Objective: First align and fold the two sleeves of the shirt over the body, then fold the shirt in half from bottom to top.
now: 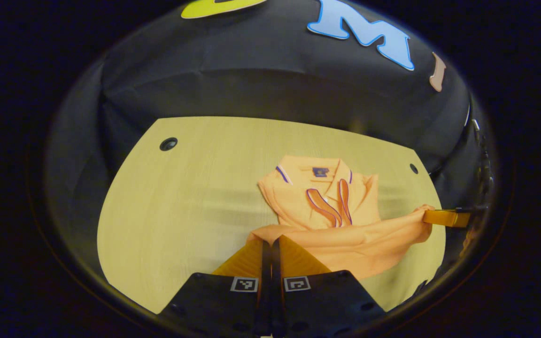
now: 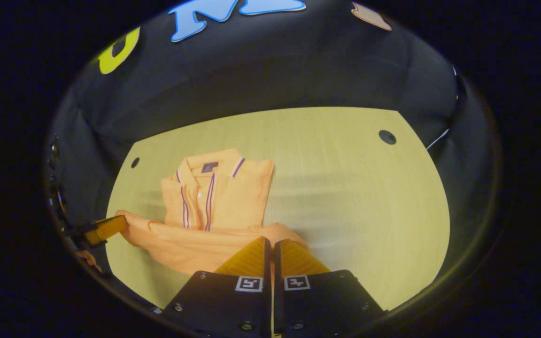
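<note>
On the table (image 1: 181,197), shirt (image 1: 327,202) collar-away, hem crosswise, clamped in both grippers' (image 1: 270,244) (image 2: 270,244) jaws.

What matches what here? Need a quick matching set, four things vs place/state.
1 shirt collar
2 shirt hem
3 left gripper
4 table

a lifted off the table
b pale wood, round holes at its far corners
c lying flat, far side
d shut on one hem corner

Pairs: 1-c, 2-a, 3-d, 4-b
</note>
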Demonstrator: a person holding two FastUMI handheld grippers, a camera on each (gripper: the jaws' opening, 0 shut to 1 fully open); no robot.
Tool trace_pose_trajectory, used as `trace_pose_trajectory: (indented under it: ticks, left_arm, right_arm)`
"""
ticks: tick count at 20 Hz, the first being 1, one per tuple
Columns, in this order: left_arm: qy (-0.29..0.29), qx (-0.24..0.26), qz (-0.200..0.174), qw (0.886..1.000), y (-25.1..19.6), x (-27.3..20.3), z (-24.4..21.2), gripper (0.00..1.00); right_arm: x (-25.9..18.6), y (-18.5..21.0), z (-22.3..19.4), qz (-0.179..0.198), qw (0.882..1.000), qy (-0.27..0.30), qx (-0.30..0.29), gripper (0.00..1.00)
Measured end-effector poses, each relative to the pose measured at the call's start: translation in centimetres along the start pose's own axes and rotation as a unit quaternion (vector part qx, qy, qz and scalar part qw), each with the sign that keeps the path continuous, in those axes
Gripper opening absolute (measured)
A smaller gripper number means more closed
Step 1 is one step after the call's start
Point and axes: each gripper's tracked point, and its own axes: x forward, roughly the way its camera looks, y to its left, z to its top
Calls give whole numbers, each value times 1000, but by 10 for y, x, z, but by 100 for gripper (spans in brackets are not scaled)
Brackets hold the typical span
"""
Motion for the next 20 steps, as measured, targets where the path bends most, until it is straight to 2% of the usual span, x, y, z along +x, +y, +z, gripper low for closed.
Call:
trace_pose_trajectory:
  ticks: [7, 12, 17, 20]
  left_arm:
    - [-63, 9, -2, 998, 4, 66, 86, 5]
    - [-107, 25, 3, 994, 15, 113, 133, 6]
    - [-123, 40, 17, 991, 26, 157, 149, 5]
    - [-117, 44, 23, 992, 34, 179, 144, 5]
  right_arm:
    - [59, 6, 87, 8, 997, -81, 16, 2]
    - [111, 5, 122, 6, 994, -111, 10, 2]
    - [155, 11, 149, 2, 992, -127, -9, 2]
    - [178, 12, 147, -6, 992, -126, -21, 2]
